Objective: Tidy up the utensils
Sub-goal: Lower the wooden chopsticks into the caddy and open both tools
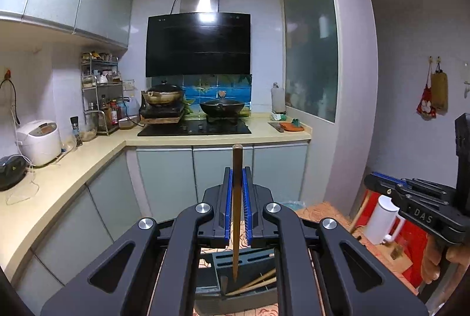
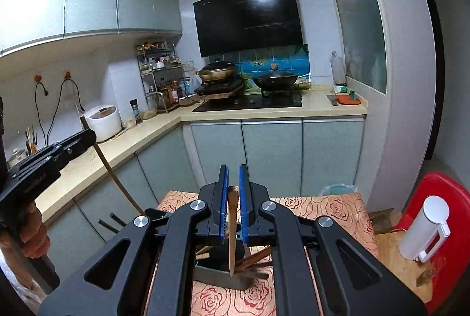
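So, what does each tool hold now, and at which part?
Left tool: a brown chopstick, gripped near its thick top end. Right tool: another chopstick, also near its thick end. Both tips hang down.

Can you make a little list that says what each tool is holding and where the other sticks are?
left tool: shut on a brown chopstick, tip pointing down
right tool: shut on another chopstick, tip down
dark holder: below both tools, more chopsticks leaning inside
holder sits on: rose-pattern cloth
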The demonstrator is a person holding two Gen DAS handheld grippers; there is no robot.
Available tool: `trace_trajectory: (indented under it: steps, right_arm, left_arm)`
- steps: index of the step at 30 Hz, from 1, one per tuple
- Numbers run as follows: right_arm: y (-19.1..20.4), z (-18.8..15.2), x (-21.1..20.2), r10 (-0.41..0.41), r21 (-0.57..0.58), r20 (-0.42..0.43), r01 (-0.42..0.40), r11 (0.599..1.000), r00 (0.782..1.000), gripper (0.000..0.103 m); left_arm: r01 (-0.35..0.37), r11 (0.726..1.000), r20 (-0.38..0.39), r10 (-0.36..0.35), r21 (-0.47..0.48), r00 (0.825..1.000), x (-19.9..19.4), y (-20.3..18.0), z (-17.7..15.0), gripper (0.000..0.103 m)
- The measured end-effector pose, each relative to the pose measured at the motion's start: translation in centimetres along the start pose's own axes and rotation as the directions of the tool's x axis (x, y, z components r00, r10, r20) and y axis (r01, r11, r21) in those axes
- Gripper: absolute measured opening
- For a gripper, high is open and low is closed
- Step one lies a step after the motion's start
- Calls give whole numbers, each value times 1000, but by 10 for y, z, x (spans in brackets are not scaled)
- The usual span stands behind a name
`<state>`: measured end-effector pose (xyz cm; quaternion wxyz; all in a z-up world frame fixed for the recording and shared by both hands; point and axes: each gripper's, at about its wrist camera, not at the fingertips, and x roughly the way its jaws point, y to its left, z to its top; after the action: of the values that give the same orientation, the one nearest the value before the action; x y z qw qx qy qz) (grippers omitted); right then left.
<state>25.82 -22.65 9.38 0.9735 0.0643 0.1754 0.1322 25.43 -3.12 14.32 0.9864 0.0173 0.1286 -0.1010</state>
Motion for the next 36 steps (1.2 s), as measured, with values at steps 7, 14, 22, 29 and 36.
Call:
trace_trajectory:
  steps: [7,14,22,29,36]
  right_arm:
    - [1,6,5,40,33,15,-40,999,999,8]
    - [6,4,17,32,14,29,-32,999,999,8]
    - [7,-14,38,24,7,10,-24,1000,1000,8]
    - [15,-31,50,11,-28,-40,-12,1000,999,8]
    - [16,-33,49,9,-26,-54,-10,1000,999,35]
  left_arm:
    - [-9,1000,-44,10,13,999,23,-1,-13,6]
    - [-22,1000,-84,23,18,996,36,4,-30,6]
    - [-27,999,-120,31,33,992,48,2,-46,6]
    - [-36,999,-143,39,27,989,51,7,-59,7]
    - [-40,999,-148,41,8,988,45,14,-57,44]
